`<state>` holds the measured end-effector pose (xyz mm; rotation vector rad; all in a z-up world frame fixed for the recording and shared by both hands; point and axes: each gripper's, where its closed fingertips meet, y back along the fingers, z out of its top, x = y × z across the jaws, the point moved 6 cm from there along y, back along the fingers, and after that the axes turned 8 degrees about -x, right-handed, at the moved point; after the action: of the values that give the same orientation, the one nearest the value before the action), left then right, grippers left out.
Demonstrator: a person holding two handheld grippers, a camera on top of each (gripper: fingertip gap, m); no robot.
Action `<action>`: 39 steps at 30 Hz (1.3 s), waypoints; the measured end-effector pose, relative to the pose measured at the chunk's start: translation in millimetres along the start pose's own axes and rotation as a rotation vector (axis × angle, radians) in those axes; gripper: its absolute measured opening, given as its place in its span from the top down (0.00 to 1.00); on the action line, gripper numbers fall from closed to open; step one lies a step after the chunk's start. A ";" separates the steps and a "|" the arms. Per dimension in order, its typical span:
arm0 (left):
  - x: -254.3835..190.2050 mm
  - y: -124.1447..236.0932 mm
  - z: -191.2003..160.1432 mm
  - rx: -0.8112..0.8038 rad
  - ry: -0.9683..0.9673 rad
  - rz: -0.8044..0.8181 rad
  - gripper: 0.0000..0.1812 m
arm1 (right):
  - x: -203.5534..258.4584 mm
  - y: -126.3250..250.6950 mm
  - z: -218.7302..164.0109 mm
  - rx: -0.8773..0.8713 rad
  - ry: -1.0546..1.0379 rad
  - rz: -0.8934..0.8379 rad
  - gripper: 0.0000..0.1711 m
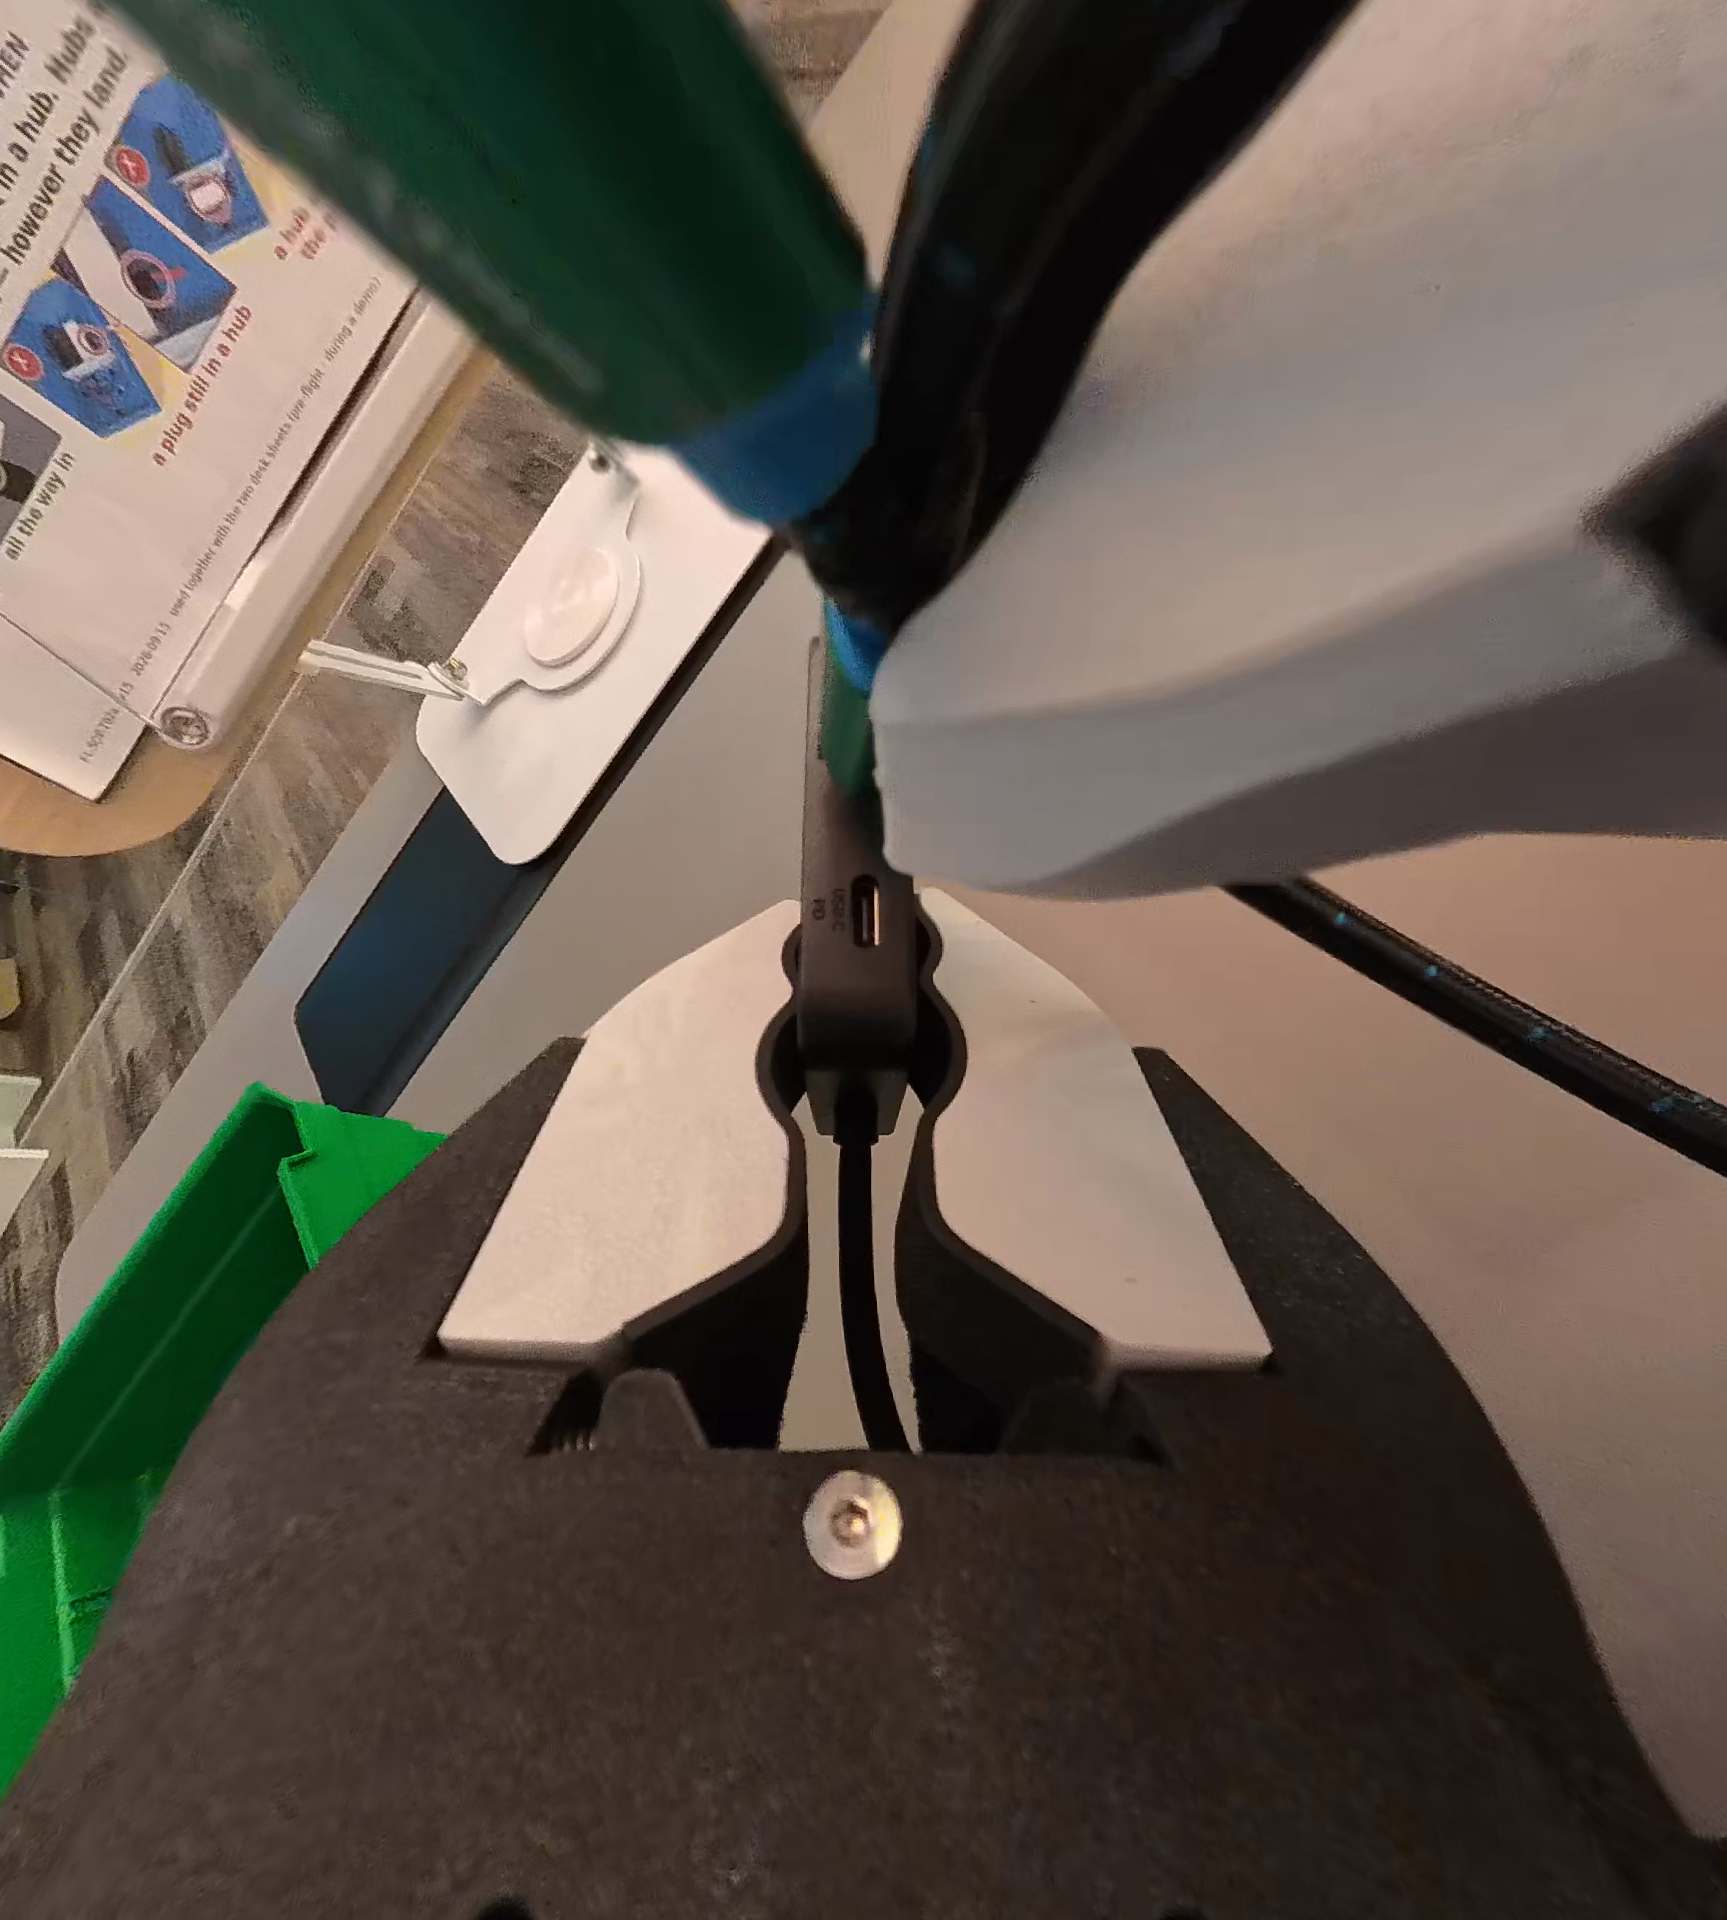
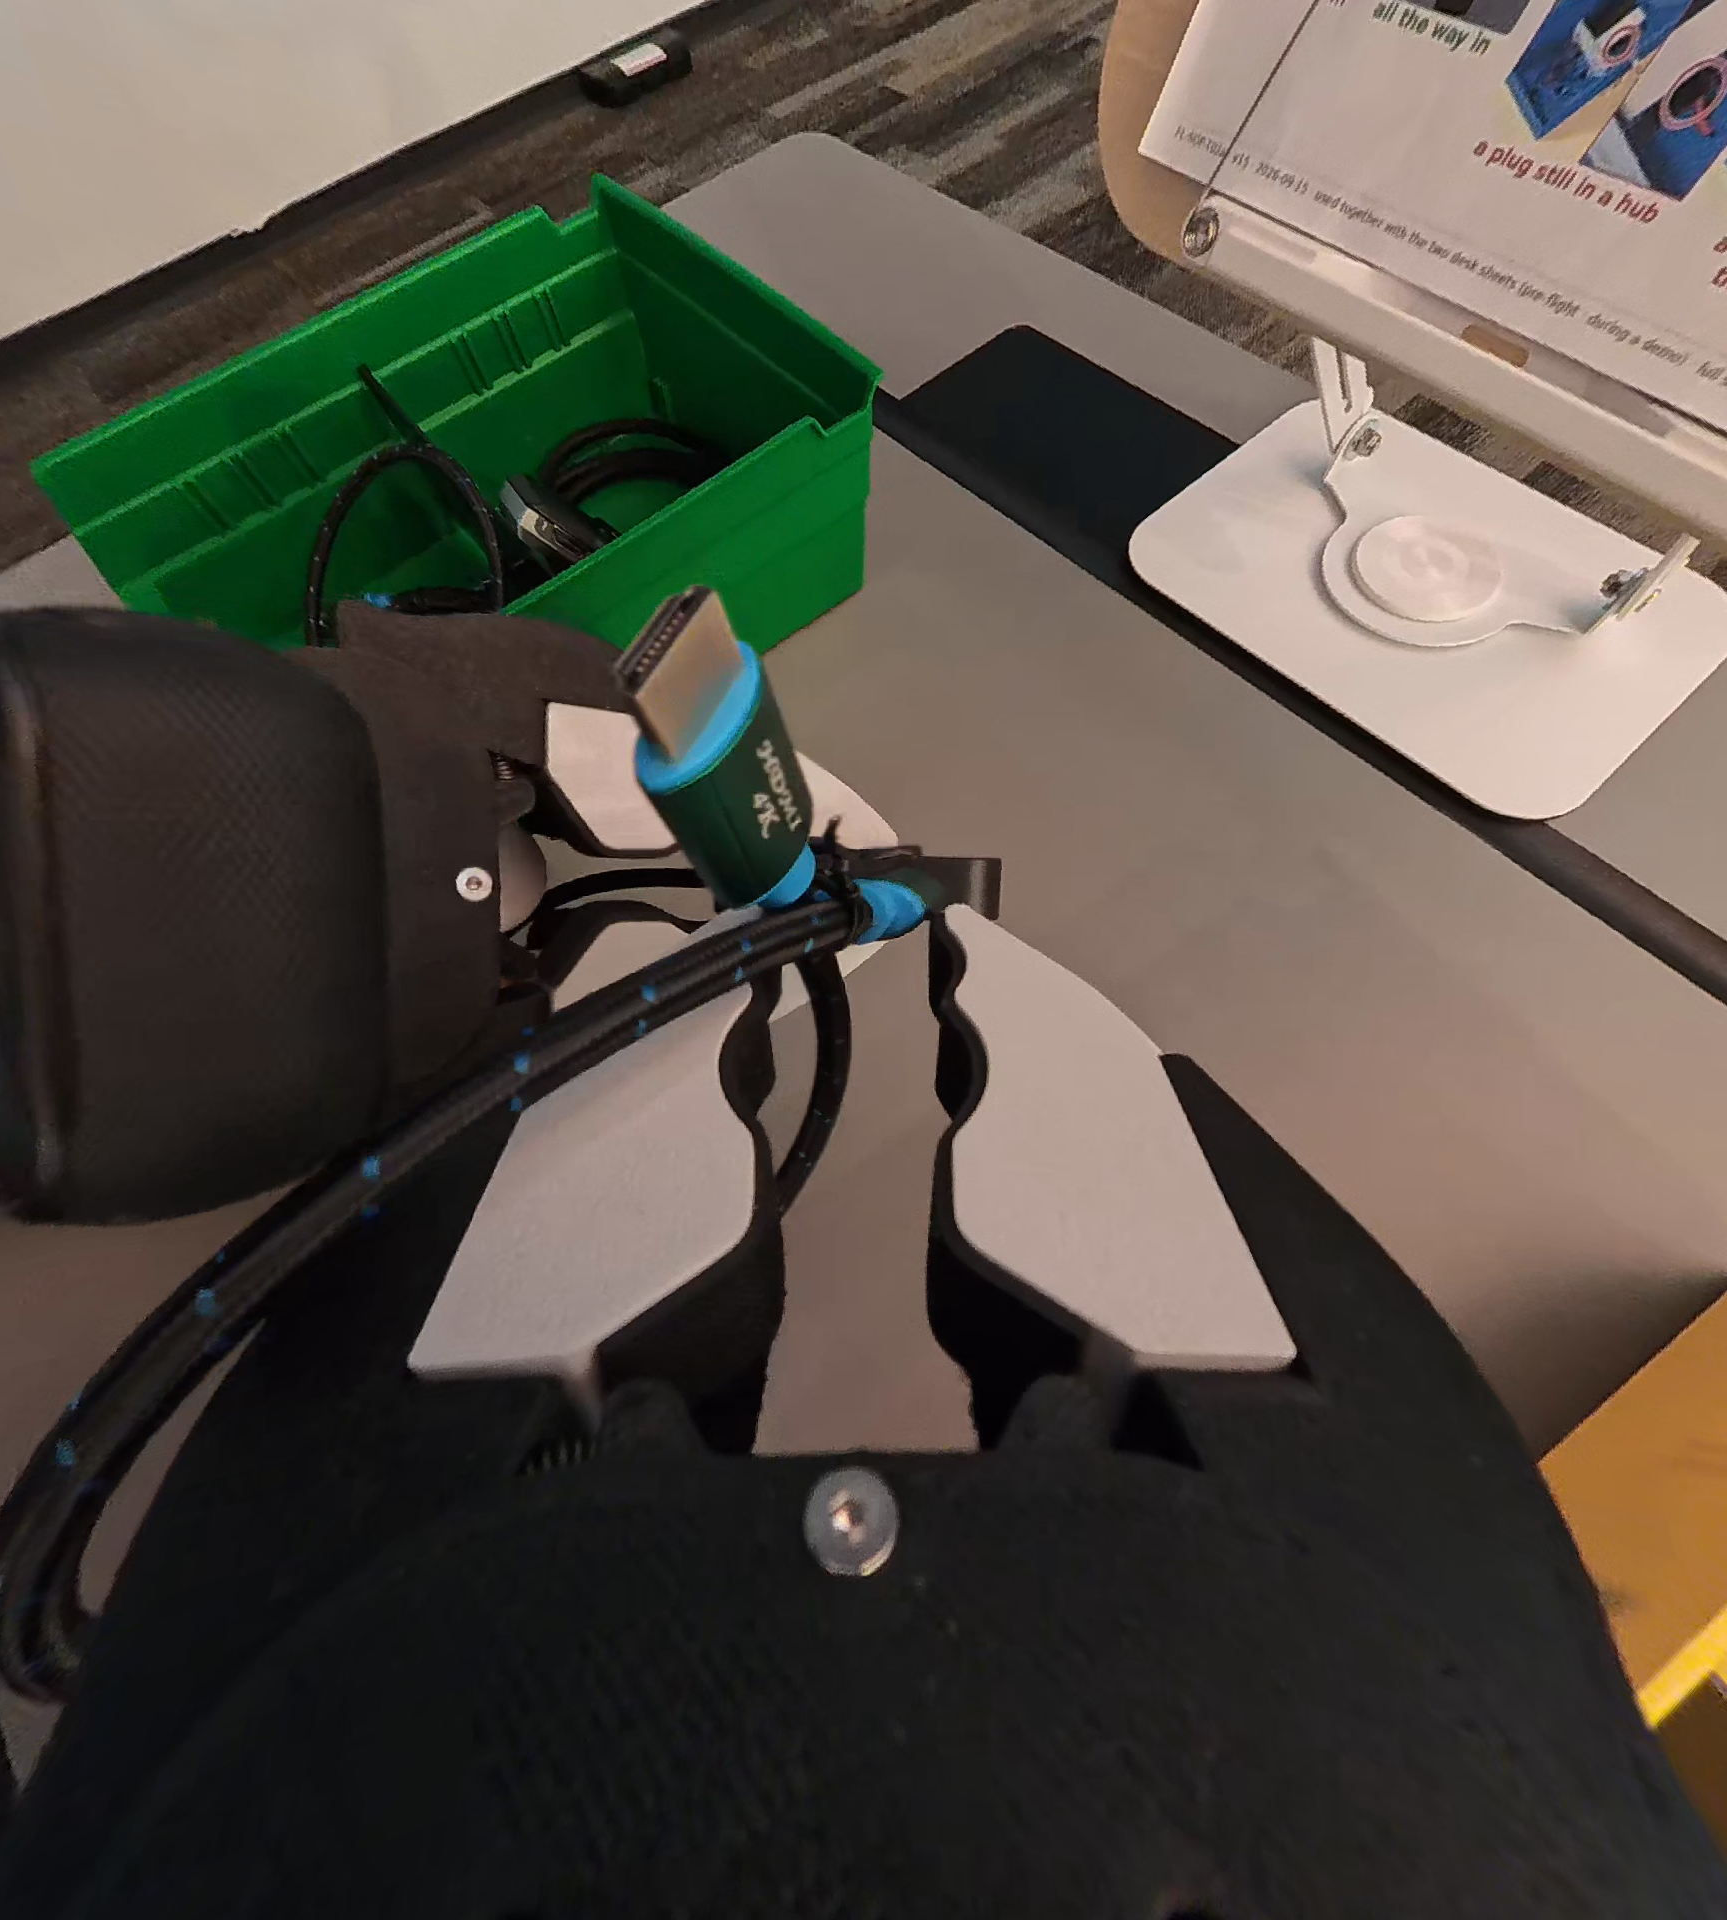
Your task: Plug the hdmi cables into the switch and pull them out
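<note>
1. Where the grey worktop (image 2: 1202, 831) spreads out, bare room lies toward 12 and 3 o'clock in the right wrist view, up to its dark far edge, past which patterned floor shows.
2. At 2 o'clock stands a white stand (image 2: 1441, 644) carrying a printed sheet (image 2: 1565, 177); a yellow and tan box (image 2: 1711, 1507) sits at 4 o'clock.
3. At 10 o'clock a green bin (image 2: 755, 343) rests on the worktop, holding coiled black cables and a dark connector.
4. In the right wrist view, the left gripper (image 2: 713, 831) reaches in from 9 o'clock.
5. In its own view the left gripper (image 1: 854, 1039) is clamped on the dark switch (image 1: 854, 977), long axis toward 12 o'clock, its black lead trailing back to 6 o'clock between the fingers.
6. The right gripper (image 2: 854, 997) stands narrowly parted around the braided black hdmi cable (image 2: 339, 1174), which loops off toward 8 o'clock; whether it pinches the cable, I cannot tell.
7. A free green-and-blue hdmi plug (image 2: 724, 769) is tied to the bundle, its metal tip pointing toward 11 o'clock.
8. Another blue-collared plug (image 2: 890, 909) lies along the switch; whether it is seated is hidden.
</note>
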<state>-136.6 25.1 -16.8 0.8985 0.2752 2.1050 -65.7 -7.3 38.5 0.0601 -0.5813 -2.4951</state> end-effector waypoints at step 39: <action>6.3 4.9 4.0 -0.031 -0.032 0.009 0.93 | -8.1 -1.3 4.0 -0.062 0.059 0.002 0.88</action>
<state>-139.4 26.2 -8.4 0.9164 0.2218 2.0953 -60.3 -0.4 40.9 0.1097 -0.4794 -2.4985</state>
